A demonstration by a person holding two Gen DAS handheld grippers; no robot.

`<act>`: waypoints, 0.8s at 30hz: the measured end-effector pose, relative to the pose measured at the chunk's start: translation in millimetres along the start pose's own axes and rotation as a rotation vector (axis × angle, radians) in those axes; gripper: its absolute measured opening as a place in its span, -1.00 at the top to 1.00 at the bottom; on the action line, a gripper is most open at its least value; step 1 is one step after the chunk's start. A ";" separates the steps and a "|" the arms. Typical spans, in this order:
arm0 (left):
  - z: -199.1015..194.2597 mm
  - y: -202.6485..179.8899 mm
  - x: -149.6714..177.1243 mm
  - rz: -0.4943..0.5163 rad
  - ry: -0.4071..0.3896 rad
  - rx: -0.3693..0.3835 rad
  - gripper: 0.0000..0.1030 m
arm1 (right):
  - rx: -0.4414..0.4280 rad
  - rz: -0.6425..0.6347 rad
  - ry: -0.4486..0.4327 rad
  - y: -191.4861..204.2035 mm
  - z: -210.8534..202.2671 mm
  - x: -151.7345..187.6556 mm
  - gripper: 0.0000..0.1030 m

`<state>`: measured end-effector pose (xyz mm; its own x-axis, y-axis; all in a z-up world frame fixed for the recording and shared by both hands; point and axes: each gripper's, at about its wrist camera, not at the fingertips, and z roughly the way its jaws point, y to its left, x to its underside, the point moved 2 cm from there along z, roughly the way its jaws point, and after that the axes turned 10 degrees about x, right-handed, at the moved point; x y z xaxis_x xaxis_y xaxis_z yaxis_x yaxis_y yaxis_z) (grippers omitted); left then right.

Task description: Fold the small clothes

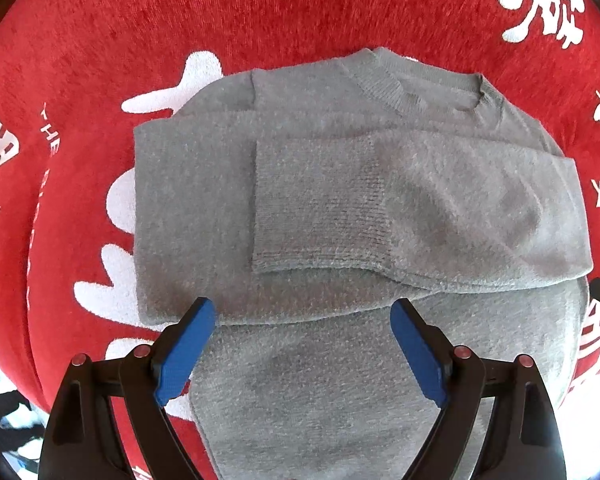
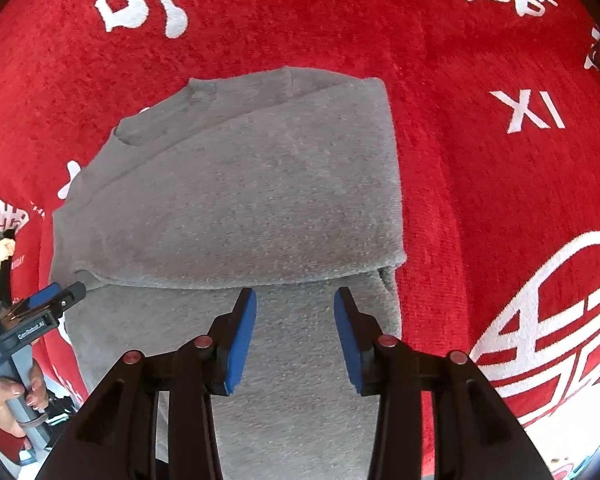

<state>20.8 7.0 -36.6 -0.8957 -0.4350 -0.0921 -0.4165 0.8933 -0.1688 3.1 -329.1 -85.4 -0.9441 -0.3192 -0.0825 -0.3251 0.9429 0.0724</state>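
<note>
A small grey knit sweater (image 1: pixel 340 208) lies flat on a red cloth, collar (image 1: pixel 416 88) at the far side. Both sleeves are folded across the chest, one ribbed cuff (image 1: pixel 316 208) on top. My left gripper (image 1: pixel 304 312) hangs above the sweater's near part, jaws wide open, nothing between the blue pads (image 1: pixel 184 352). In the right wrist view the same sweater (image 2: pixel 236 208) fills the centre. My right gripper (image 2: pixel 296 300) hovers over its lower body just below the folded sleeve's edge, jaws open with nothing held. The left gripper's fingers (image 2: pixel 56 300) show at that view's left edge.
The red cloth (image 1: pixel 100 40) with white characters and lettering (image 2: pixel 532 116) covers the whole surface around the sweater. A person's hand (image 2: pixel 8 404) grips the left tool's handle at the lower left of the right wrist view. Clutter shows beyond the cloth's near left edge (image 1: pixel 8 404).
</note>
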 end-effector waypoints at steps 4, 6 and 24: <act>3.4 -4.6 0.8 0.009 0.001 -0.013 -0.75 | 0.002 -0.011 -0.005 4.0 0.8 -3.5 0.02; 2.5 -6.6 1.4 0.012 -0.001 -0.015 -0.75 | 0.002 -0.014 -0.007 3.8 0.3 -3.9 0.02; 6.9 -2.1 -14.6 -0.021 0.020 0.012 -1.00 | -0.001 -0.035 -0.014 6.9 -0.2 -18.7 -0.12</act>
<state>35.8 10.7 -41.7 -0.8896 -0.4515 -0.0692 -0.4338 0.8825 -0.1820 18.5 -316.6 -83.2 -0.9314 -0.3502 -0.0993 -0.3576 0.9313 0.0700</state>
